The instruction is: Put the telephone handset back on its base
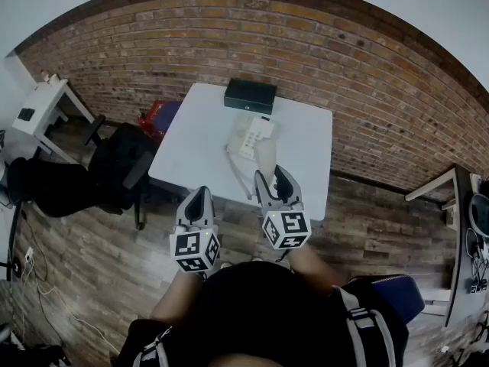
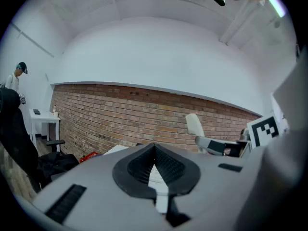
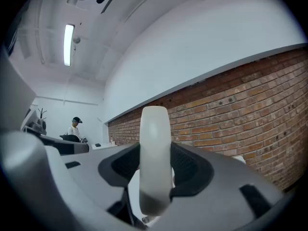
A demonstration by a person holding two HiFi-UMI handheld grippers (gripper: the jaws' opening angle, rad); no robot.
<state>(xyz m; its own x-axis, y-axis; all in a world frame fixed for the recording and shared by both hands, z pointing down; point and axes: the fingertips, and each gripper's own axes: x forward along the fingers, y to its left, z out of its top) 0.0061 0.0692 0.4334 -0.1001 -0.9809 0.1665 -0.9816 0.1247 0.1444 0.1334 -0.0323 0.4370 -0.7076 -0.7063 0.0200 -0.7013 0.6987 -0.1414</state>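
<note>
The white telephone base [image 1: 250, 136] lies on the white table [image 1: 306, 144], near its middle. The white handset [image 1: 265, 156] stands upright above the table's near edge, and my right gripper [image 1: 273, 179] is shut on it. In the right gripper view the handset [image 3: 155, 158] fills the space between the dark pads [image 3: 192, 170]. A thin cord [image 1: 238, 168] runs from the base toward the near edge. My left gripper [image 1: 199, 194] hangs off the table's near left edge with nothing in it, jaws together [image 2: 155, 150]. From there the handset [image 2: 194, 125] shows to the right.
A black box [image 1: 250, 95] sits at the table's far edge by the brick wall [image 1: 367, 75]. A black office chair [image 1: 114, 167] and a red object [image 1: 157, 117] stand left of the table. A small white side table [image 1: 46, 102] is far left, another desk [image 1: 451, 197] right.
</note>
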